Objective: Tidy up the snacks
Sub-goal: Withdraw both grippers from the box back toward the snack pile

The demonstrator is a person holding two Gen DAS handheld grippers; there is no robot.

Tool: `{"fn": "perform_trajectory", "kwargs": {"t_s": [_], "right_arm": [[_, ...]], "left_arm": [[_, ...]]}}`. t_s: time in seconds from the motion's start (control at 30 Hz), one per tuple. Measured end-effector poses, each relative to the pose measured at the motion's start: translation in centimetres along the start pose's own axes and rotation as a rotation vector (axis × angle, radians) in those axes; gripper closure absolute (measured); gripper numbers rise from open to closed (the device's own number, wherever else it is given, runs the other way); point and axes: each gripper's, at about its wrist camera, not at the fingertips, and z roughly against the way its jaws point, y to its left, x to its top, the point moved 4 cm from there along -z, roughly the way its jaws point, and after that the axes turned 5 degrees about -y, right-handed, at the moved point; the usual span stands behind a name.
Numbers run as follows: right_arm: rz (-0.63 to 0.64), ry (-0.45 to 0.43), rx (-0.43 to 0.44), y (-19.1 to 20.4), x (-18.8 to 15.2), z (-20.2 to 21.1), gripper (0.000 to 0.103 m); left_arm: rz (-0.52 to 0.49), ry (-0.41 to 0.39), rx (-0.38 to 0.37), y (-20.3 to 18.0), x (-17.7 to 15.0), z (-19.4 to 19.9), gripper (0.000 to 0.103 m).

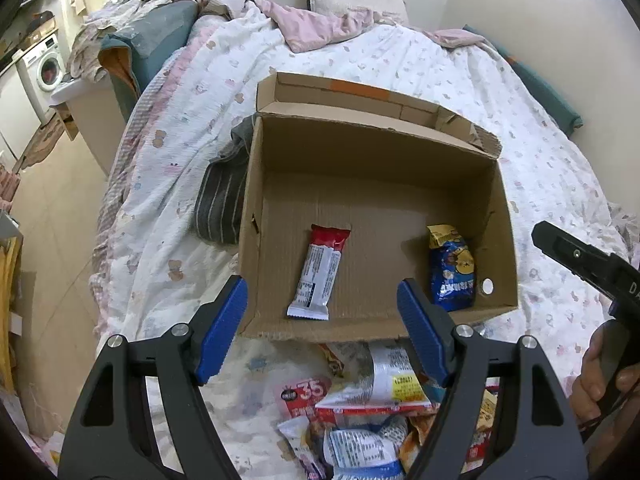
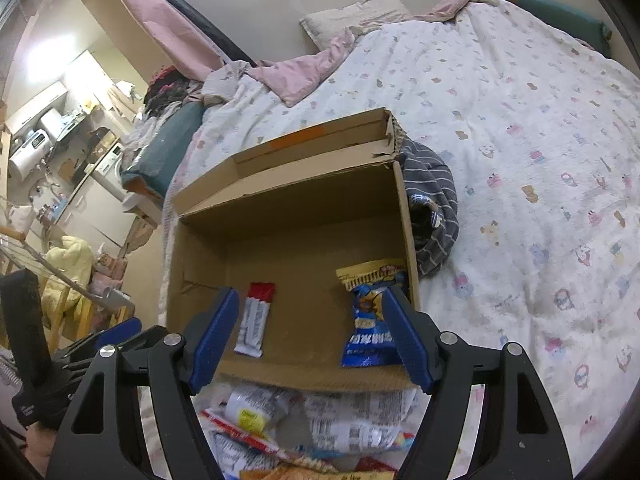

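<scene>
— Where are the snacks?

— Two lie inside the cardboard box [image 1: 372, 184] on the bed [image 1: 440, 64]: a red and white bar [image 1: 318, 274] near the middle of the floor, and a blue and yellow packet [image 1: 452, 268] against the right wall. The rest form a loose pile of packets [image 1: 360, 416] on the bedspread, just in front of the box's near edge.

— And the tools?

— The left tool [image 1: 322, 330] hangs over that near edge, blue pads wide apart, holding nothing. The right tool [image 2: 308, 334] is the same: spread wide and empty, above the pile.

— Anything beside the box?

— A striped grey cloth [image 2: 434, 208], touching its side.
</scene>
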Motion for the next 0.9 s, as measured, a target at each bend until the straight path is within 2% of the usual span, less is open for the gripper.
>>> {"fn": "perform_trajectory", "kwargs": {"t_s": [0.2,0.5,0.63,0.9], "right_arm": [[0.02,0.005,0.017,1.3,-0.7,2.1,0.027],[0.043,-0.038,-0.003,2.1,-1.3,5.5,0.027],[0.045,-0.006,-0.02,1.9,-2.4,6.1,0.027],[-0.01,0.064,-0.043,-0.2,-5.7,7.1,0.027]], "left_arm": [[0.06,0.026,-0.008,1.3,-2.1,1.1,0.029],[0.093,0.035,-0.007,1.8,-5.4,3.4,0.029],[0.082,0.025,0.023,1.8,-6.2,4.2,0.029],[0.082,0.057,0.028,1.9,-7.7,4.5,0.029]]}}
